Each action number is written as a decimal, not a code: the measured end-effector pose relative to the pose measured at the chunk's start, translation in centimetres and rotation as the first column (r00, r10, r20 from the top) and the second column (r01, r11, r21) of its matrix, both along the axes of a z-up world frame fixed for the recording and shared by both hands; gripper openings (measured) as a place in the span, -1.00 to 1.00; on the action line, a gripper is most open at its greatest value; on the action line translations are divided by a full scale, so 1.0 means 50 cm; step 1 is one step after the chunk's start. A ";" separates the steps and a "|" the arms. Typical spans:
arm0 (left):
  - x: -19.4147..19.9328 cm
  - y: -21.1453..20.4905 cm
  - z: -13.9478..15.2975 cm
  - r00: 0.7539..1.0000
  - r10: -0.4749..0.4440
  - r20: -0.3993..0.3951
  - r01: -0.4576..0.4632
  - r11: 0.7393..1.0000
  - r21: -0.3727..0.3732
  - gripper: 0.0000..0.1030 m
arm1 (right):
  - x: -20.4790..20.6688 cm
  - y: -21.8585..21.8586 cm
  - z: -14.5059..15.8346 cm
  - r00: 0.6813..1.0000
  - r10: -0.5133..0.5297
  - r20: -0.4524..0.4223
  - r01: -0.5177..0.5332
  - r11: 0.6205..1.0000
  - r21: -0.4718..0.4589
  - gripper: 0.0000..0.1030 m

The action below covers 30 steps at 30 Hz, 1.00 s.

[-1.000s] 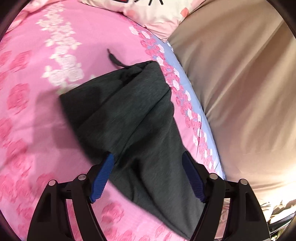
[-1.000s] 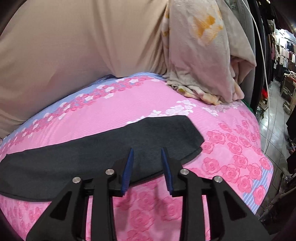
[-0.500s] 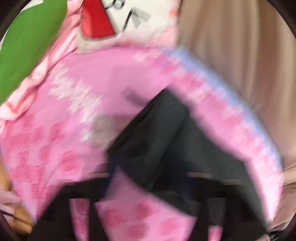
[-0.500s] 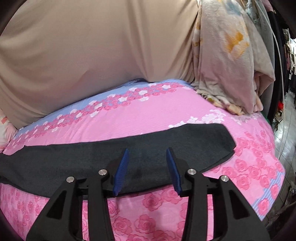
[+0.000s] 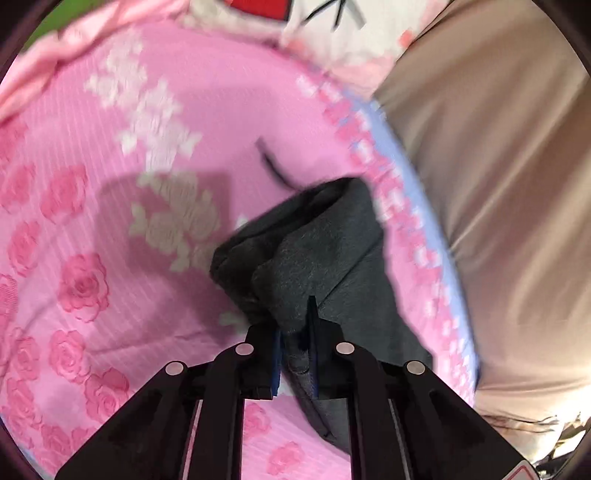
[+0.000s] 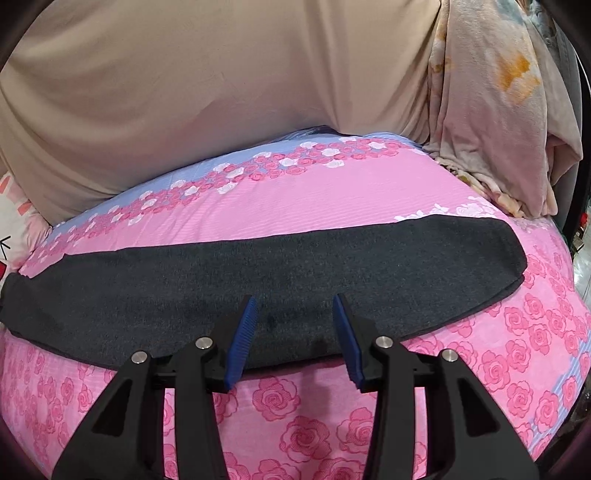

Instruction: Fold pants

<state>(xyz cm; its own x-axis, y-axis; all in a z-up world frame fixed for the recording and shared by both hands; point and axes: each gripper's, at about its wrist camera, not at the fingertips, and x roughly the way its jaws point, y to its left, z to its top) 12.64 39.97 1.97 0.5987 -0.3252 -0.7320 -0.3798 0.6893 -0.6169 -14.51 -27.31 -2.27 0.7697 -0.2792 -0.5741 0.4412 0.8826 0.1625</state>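
The left gripper (image 5: 295, 354) has just been closing, and its two blue-padded fingers (image 5: 276, 363) now stand nearly together, pinching a bunched fold of the dark grey pants (image 5: 332, 266). From that grip the cloth rises toward 12 o'clock in a lumpy heap, and one thin drawstring (image 5: 271, 166) trails off it toward 11 o'clock over the pink rose-print bed sheet (image 5: 85, 280).

The right gripper (image 6: 295, 339) hovers with its two fingers (image 6: 242, 341) about half open. They hold nothing; the near edge of the pants (image 6: 295, 266) shows in the gap between them, and I cannot tell whether the tips touch the cloth. In this view the single pair of pants lies flat as one long band from 9 o'clock to 3 o'clock across the bed sheet (image 6: 295, 413). A beige drape (image 6: 207, 85) fills 12 o'clock, one pale blanket (image 6: 491, 110) hangs at 2 o'clock, and one printed pillow (image 5: 321, 22) sits at 12 o'clock in the left view.
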 end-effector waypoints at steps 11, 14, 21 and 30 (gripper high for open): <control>-0.078 -0.029 0.034 0.988 0.136 -0.072 -0.108 0.946 0.306 -0.28 | -0.040 -0.078 -0.012 0.995 -0.094 -0.024 0.094 0.996 -0.010 -0.13; -0.107 -0.062 0.091 0.990 0.137 0.017 -0.134 0.925 0.356 0.37 | -0.064 -0.136 -0.014 0.983 -0.172 -0.058 0.170 0.985 -0.030 -0.13; -0.055 -0.107 0.000 0.987 0.119 -0.104 -0.091 0.966 0.242 0.57 | -0.145 -0.285 -0.033 0.952 -0.305 -0.036 0.307 0.942 0.138 -0.13; -0.053 -0.118 -0.051 0.979 0.132 -0.153 -0.086 0.957 0.276 0.57 | -0.024 -0.418 -0.040 0.973 -0.167 -0.158 0.187 0.975 0.118 -0.92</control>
<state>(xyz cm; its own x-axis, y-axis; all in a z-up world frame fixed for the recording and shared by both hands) 9.98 34.08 -0.59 0.4807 -0.0435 -0.8758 -0.5441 0.7684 -0.3369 -15.70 -48.21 -4.26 0.6199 -0.3184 -0.7172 0.6160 0.7637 0.1934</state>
